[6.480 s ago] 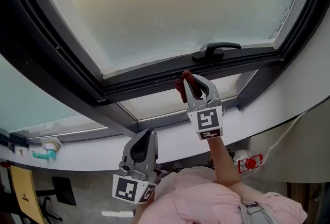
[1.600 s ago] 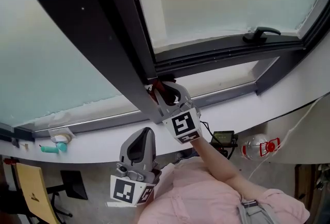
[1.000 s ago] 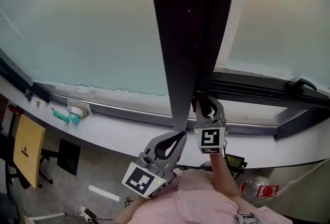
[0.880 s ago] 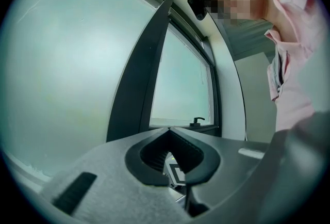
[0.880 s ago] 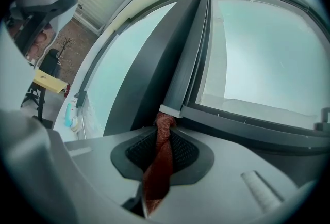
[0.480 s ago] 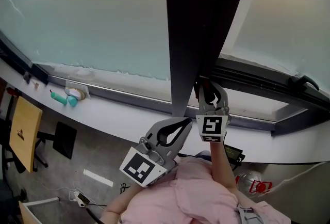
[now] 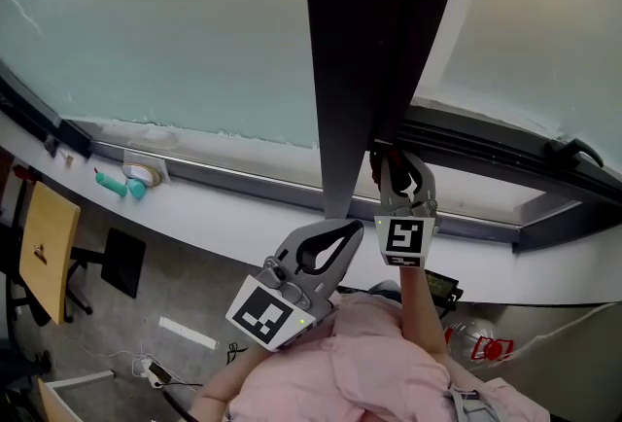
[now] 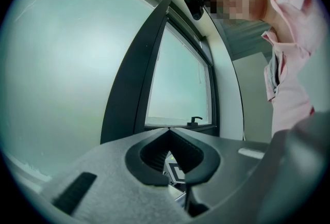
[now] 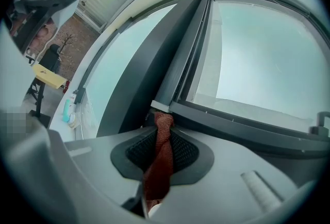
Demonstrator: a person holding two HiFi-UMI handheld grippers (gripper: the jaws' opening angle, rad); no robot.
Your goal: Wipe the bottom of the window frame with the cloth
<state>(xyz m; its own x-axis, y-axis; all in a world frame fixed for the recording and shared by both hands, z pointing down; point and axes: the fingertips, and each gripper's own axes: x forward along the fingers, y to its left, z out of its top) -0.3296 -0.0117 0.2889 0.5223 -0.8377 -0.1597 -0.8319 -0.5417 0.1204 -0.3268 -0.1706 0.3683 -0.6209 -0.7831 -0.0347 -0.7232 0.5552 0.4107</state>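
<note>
Your right tongs (image 7: 393, 159) have travelled left along the bottom rail (image 7: 486, 158). A few seconds ago they were working near the handle (image 7: 573, 150); now they sit at the corner where the rail meets the dark mullion (image 7: 369, 41). In the last half second they have barely shifted. To my reading, this pass has reached the left end of the rail. The stretch from the handle to the mullion looks covered, so what remains is probably the corner itself, or a return stroke.

Your left tongs (image 7: 348, 230) are still low by your chest, well clear of the window. Their tips are closed together and nothing is between them.

The right tongs are clamped on the cloth (image 9: 160, 161). It is rust-red with a fine woven grain, and it is twisted into a ropy strand that runs up between the pads. Only a small bunched knot pokes out past the tips. That knot is pressed into the corner, touching the rail just below the pale end of the inner frame.

With so little cloth showing, you are likely wiping a narrow line instead of the rail's full width. The rail is too dark and shaded here to tell whether any dust is left on it.
</note>
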